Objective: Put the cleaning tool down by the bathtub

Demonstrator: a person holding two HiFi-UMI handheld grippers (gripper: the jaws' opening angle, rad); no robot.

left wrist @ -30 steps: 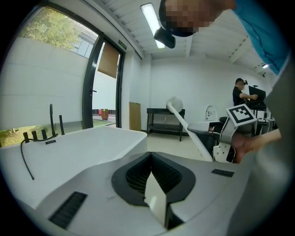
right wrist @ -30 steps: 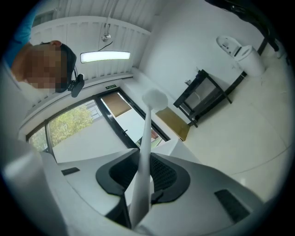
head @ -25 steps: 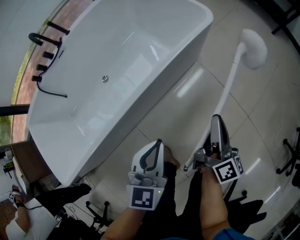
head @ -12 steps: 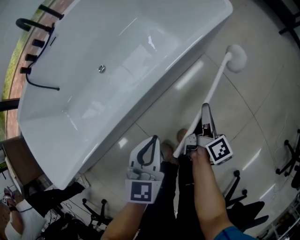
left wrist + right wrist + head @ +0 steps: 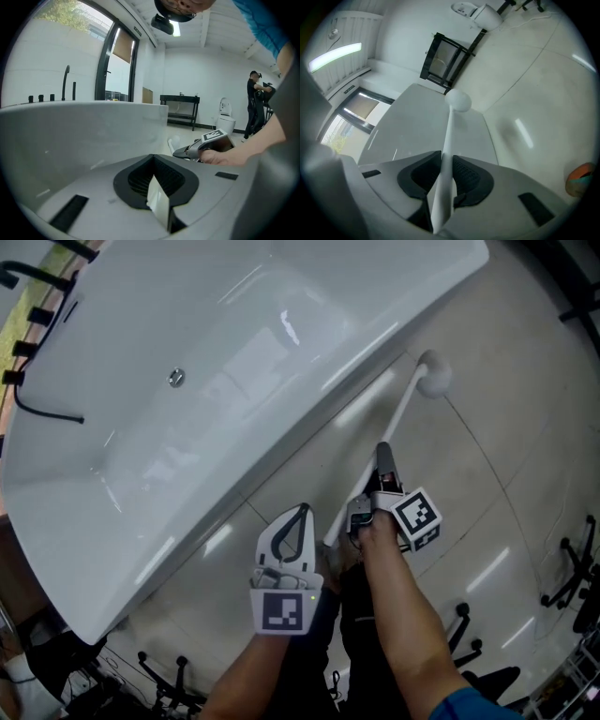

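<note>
The cleaning tool is a long white handle (image 5: pixel 394 423) ending in a round white head (image 5: pixel 432 377), which is low beside the corner of the white bathtub (image 5: pixel 234 352). My right gripper (image 5: pixel 383 459) is shut on the handle, which runs out between its jaws (image 5: pixel 446 140) to the head (image 5: pixel 458 101) next to the tub's outer wall (image 5: pixel 417 136). My left gripper (image 5: pixel 300 511) hovers over the floor near the tub's side, shut, with nothing seen in it. In the left gripper view, the tub wall (image 5: pixel 70 136) fills the left and my right gripper (image 5: pixel 206 145) shows at the right.
Black tap fittings (image 5: pixel 28 296) and a drain (image 5: pixel 175 378) are on the tub. Black chair bases (image 5: pixel 567 587) stand on the glossy tiled floor at the right. Farther back are a black table (image 5: pixel 180 110), a toilet (image 5: pixel 225 117) and a person (image 5: pixel 255 108).
My right gripper has carried the tool leftward toward the tub. Its head now sits close to the tub's corner. The left gripper has stayed where it was.
</note>
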